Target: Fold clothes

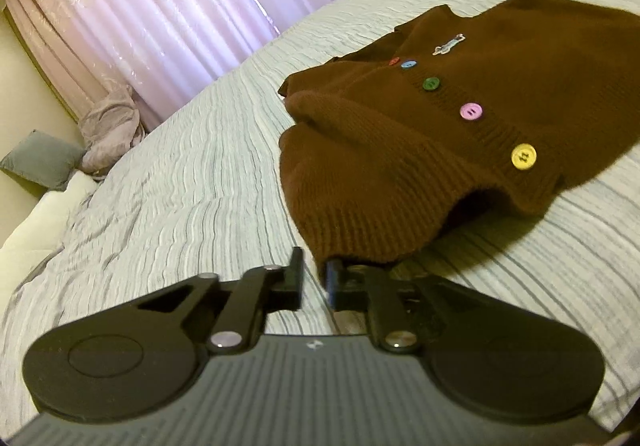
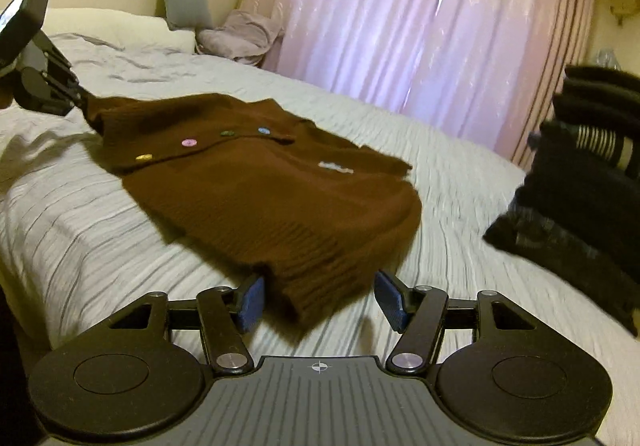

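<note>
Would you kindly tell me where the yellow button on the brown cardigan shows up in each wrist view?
Left wrist view: the yellow button sits right of centre, nearest the camera in the button row on the brown cardigan.
Right wrist view: it is left of centre, at the row's left end.
Shared landmark: the pink button next to it.
</note>
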A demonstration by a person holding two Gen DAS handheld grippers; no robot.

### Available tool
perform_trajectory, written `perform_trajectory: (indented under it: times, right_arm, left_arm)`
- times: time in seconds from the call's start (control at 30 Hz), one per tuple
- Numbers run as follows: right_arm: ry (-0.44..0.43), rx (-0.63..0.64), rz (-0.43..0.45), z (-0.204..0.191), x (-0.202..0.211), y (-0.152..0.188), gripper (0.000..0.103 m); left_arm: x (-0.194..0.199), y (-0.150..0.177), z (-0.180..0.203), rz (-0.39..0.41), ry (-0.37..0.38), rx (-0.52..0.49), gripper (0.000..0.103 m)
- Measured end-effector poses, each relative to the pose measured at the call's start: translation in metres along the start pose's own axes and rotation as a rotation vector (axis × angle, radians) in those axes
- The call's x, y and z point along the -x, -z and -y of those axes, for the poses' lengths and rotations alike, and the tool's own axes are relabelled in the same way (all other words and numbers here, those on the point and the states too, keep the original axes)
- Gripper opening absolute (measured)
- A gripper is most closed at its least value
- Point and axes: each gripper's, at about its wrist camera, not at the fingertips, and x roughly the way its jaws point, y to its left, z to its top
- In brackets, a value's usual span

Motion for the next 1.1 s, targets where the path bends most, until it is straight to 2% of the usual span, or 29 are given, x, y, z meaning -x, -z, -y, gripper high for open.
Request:
perform_trajectory:
  times: [0.03,0.07,0.27,0.33,0.4,0.43,0.47,0.53,0.57,0.6,0.77,0.87,0.97,1.1]
  right_arm:
    - [0.010,-0.004,0.006,-0.001,-0.001,-0.002,0.061]
    - [0.023,-0.006,0.008,-0.001,-0.003,-0.004,0.061]
    - [0.089,-0.122,0.027,0.015,-0.008,-0.018,0.061]
    - [0.110,-0.077,0.011,0.012,-0.014,-0.020,0.061]
    - [0.128,0.021,-0.006,0.001,-0.019,-0.019,0.061]
    - [0.136,0.070,-0.015,-0.005,-0.022,-0.018,0.061]
    - [0.140,0.120,-0.025,-0.010,-0.026,-0.015,0.061]
    - [0.138,0.206,-0.041,-0.020,-0.034,-0.008,0.059]
    - [0.137,0.234,-0.050,-0.022,-0.037,-0.005,0.049]
    - [0.139,0.243,-0.056,-0.020,-0.039,-0.005,0.009]
    - [0.154,0.174,0.007,0.012,-0.021,-0.033,0.009]
    - [0.182,0.124,0.067,0.032,-0.001,-0.054,0.008]
    - [0.202,0.065,0.083,0.043,0.017,-0.056,0.008]
    - [0.176,-0.023,-0.020,0.046,0.023,-0.019,0.008]
  left_arm:
    - [-0.001,0.004,0.002,0.005,-0.001,-0.001,0.027]
    - [-0.002,0.008,0.003,0.007,0.003,0.014,0.032]
    - [-0.008,0.017,-0.009,0.045,0.046,0.188,0.031]
    - [-0.012,0.015,-0.012,0.048,0.051,0.213,0.031]
    - [-0.018,0.011,-0.012,0.040,0.052,0.213,0.030]
    - [-0.021,0.010,-0.011,0.034,0.049,0.198,0.021]
    - [-0.024,0.009,-0.009,0.027,0.046,0.182,0.004]
    - [-0.025,0.008,-0.009,0.019,0.039,0.155,0.002]
    - [-0.022,0.005,-0.011,0.027,0.022,0.128,0.002]
    - [-0.018,0.002,-0.014,0.036,0.004,0.101,0.002]
    - [0.034,-0.026,-0.059,0.153,-0.163,-0.064,0.002]
    - [0.077,-0.039,-0.076,0.204,-0.203,-0.156,0.002]
    - [0.116,-0.028,-0.062,0.213,-0.167,-0.265,0.002]
    - [0.139,0.014,-0.018,0.153,-0.068,-0.336,0.002]
